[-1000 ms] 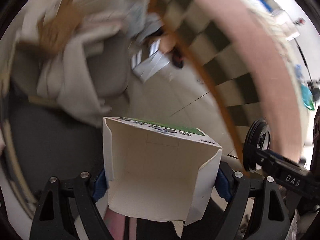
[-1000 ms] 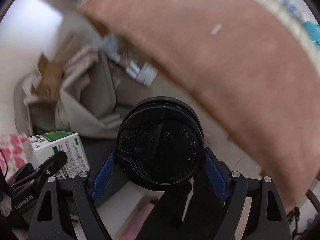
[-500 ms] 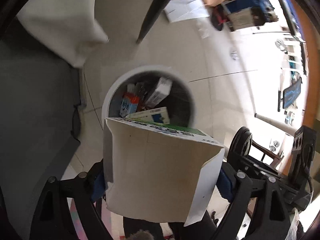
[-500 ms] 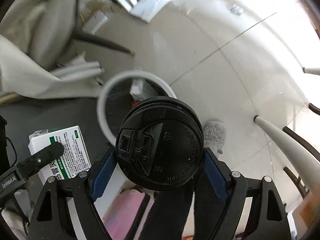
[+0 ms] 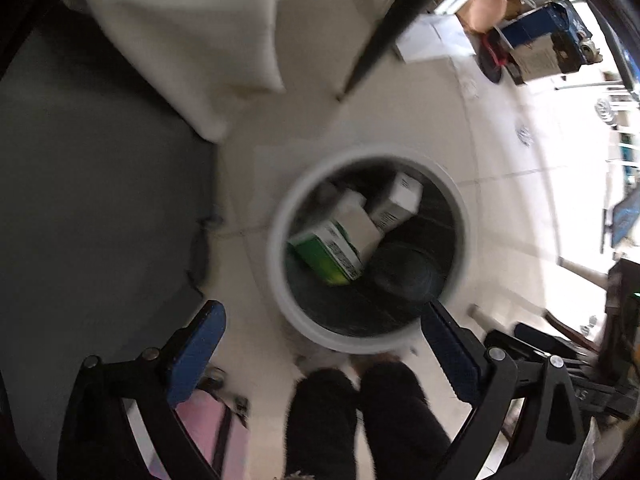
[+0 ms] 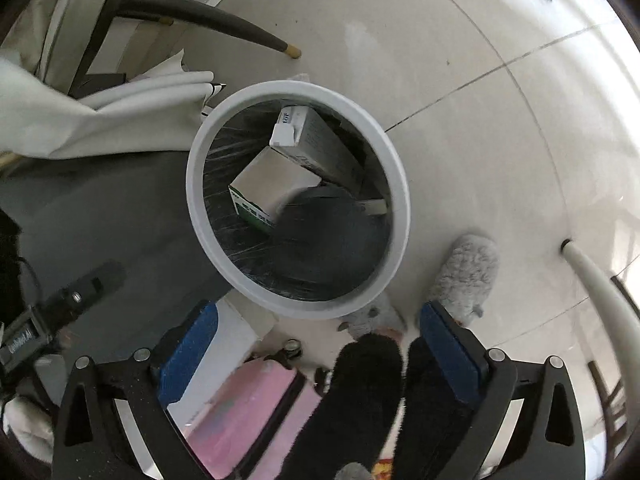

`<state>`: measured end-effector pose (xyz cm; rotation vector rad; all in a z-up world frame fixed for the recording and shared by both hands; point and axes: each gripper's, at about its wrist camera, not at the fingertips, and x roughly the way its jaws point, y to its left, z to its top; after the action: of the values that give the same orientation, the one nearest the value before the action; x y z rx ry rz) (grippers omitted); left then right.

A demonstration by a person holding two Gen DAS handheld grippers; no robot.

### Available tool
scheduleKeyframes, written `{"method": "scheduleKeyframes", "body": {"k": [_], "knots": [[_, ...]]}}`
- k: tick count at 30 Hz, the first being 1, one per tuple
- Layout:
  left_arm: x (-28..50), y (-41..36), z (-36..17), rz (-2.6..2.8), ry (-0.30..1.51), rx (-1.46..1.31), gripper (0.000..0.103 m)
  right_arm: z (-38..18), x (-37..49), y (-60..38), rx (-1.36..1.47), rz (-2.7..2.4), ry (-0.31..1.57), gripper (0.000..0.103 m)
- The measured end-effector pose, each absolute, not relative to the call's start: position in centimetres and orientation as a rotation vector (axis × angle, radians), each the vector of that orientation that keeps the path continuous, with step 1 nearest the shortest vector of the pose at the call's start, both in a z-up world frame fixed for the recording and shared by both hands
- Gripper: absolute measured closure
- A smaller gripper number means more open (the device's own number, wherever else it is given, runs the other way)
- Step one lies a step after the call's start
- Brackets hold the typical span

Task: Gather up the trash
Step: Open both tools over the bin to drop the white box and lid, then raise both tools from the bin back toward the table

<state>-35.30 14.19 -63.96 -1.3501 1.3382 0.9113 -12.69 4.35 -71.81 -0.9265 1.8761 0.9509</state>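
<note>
A round white-rimmed bin (image 5: 280, 276) (image 6: 396, 168) with a dark liner stands on the tiled floor below both grippers. Inside it lies the green-and-white carton (image 5: 326, 250) (image 6: 264, 188), blurred, beside other white boxes (image 5: 396, 200) (image 6: 312, 140). The black cup with its lid (image 5: 404, 272) (image 6: 332, 232) is a dark blur within the bin. My left gripper (image 5: 320, 334) hangs over the bin's near rim, its jaws opening, nothing between them. My right gripper (image 6: 318, 336) is likewise over the near rim, jaws opening and empty.
The person's dark-clad legs (image 6: 368, 396) and grey fuzzy slippers (image 6: 464, 272) stand right by the bin. A pink case (image 6: 248, 412) lies at the bottom left. A grey mat (image 5: 100, 200), white cloth (image 6: 100, 108) and dark chair legs (image 6: 208, 20) lie beyond the bin.
Both grippers dropped from table height to just above the bin. The left jaws let go of the carton and the right jaws let go of the black cup; both now lie in the bin.
</note>
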Motion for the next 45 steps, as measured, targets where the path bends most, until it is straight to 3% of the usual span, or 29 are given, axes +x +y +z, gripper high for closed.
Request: {"method": "scheduleKeyframes", "body": {"k": [8,18,36,45], "knots": [[-35.4,12.4,-61.1,0.999,1.371,-1.281,0.003,-66.9,-13.8,5.0,-1.141,0.953,1.551,0.001],[-35.5,9.7,-54.9,1.022,1.368,-1.279,0.003,-59.3,-15.0,4.6,-1.183,1.009,1.428,0.001],[-35.9,5.8,-32.1,1.04,1.24,-1.168,0.003,-35.6,-15.7,2.8,-1.068,1.093,1.335,0.001],[-36.3,4.4,-23.6,1.057,1.187,-1.083,0.003,-24.6,-16.1,1.4,-0.967,1.135,1.313,0.001]]}}
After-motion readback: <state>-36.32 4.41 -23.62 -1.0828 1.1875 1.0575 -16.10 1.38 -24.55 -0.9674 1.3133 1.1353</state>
